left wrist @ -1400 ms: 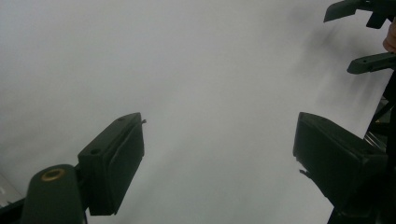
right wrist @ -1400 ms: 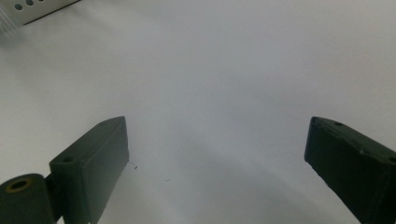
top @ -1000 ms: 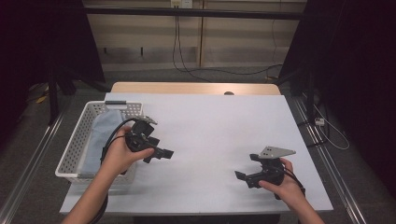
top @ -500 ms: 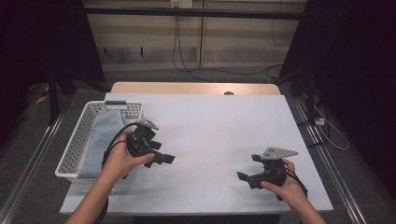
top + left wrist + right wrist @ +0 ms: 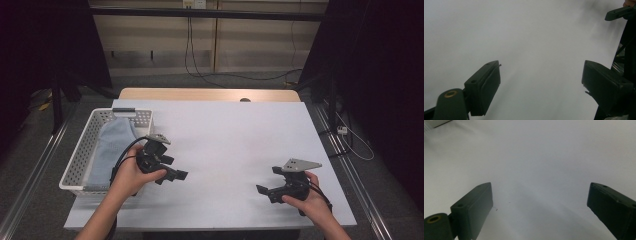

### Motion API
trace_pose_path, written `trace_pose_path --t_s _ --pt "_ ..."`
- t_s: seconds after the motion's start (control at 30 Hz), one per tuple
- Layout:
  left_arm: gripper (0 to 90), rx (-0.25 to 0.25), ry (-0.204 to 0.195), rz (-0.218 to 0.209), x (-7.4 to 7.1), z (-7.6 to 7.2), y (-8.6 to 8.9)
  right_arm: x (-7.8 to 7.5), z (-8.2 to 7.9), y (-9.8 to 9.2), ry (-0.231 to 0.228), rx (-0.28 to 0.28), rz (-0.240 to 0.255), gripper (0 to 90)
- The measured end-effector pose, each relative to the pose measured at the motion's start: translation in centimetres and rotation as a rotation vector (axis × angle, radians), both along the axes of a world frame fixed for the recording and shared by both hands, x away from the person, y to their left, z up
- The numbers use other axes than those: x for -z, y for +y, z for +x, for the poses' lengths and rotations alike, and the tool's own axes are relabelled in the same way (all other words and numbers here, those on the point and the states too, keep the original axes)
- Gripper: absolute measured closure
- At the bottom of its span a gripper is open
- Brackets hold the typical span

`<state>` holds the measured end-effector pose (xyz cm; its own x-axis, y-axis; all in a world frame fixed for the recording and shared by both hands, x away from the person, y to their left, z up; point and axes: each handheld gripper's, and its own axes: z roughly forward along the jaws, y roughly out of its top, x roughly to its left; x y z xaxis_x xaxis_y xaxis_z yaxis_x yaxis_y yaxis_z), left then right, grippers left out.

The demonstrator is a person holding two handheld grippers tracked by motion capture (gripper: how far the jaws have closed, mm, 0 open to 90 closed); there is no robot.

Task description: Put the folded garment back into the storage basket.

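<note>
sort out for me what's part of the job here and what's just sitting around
Part of the job:
- left gripper, open
- right gripper, open
- white basket
- grey-blue cloth lying in it

Just there:
- white table
- cables on the floor behind

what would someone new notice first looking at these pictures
Most likely the white perforated plastic basket at the left edge of the white table, with a pale blue folded cloth lying in it. Next, the two black hand-held grippers: the left gripper beside the basket and the right gripper near the front right corner, both with jaws open over bare tabletop.
</note>
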<state>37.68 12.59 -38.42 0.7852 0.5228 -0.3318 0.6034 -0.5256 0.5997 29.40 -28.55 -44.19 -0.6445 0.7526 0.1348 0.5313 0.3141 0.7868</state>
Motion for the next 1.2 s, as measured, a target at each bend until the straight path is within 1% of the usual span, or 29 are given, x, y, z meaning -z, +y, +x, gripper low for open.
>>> trace_pose_path --t_s 0.1,0.27,0.37,0.47,0.5,0.63,0.67,0.73,0.77,0.83,0.87,0.9,1.0,1.2 --pt "15.7 -0.005 -0.005 -0.002 0.0 -0.1 0.0 0.0 0.0 -0.1 -0.001 0.001 -0.001 6.5" --pt "15.8 0.0 -0.01 -0.006 0.1 -0.3 0.0 0.0 -0.1 -0.2 -0.002 0.0 -0.005 6.5" --pt "15.8 0.004 -0.013 -0.002 0.2 -0.4 0.0 0.0 -0.2 -0.3 -0.001 0.005 -0.004 6.6" --pt "15.7 0.008 -0.013 -0.009 0.3 -0.5 0.0 0.1 -0.3 -0.5 -0.003 0.006 -0.004 6.6" --pt "15.7 0.01 -0.018 -0.003 0.3 -0.5 0.0 0.1 -0.3 -0.5 -0.001 0.007 -0.004 6.5" --pt "15.5 0.012 -0.019 0.0 0.6 -0.7 0.0 0.1 -0.4 -0.7 -0.001 0.008 -0.005 6.6" --pt "15.5 0.019 -0.013 -0.012 0.7 -0.7 0.0 0.1 -0.5 -0.7 -0.001 0.009 -0.006 6.5" --pt "15.4 0.025 -0.01 -0.012 0.8 -0.8 0.0 0.1 -0.5 -0.8 0.001 0.011 -0.005 6.6" --pt "15.3 0.021 -0.017 -0.004 0.9 -0.9 0.0 0.2 -0.6 -0.8 0.001 0.011 -0.005 6.6" --pt "15.3 0.038 -0.013 -0.01 1.0 -0.9 0.0 0.2 -0.6 -0.9 -0.001 0.009 -0.009 6.5" --pt "15.3 0.018 -0.026 -0.002 1.0 -1.1 -0.1 0.2 -0.6 -0.9 -0.002 0.01 -0.008 6.5" --pt "15.2 0.035 -0.011 -0.018 1.1 -1.1 0.0 0.2 -0.7 -0.9 0.0 0.008 -0.009 6.5" --pt "14.8 0.041 -0.016 -0.023 1.2 -1.1 0.2 0.2 -0.8 -1.0 0.001 0.007 -0.009 6.5" --pt "14.4 0.034 -0.017 -0.03 1.3 -1.4 0.5 0.2 -0.9 -1.0 -0.001 0.002 -0.009 6.5"
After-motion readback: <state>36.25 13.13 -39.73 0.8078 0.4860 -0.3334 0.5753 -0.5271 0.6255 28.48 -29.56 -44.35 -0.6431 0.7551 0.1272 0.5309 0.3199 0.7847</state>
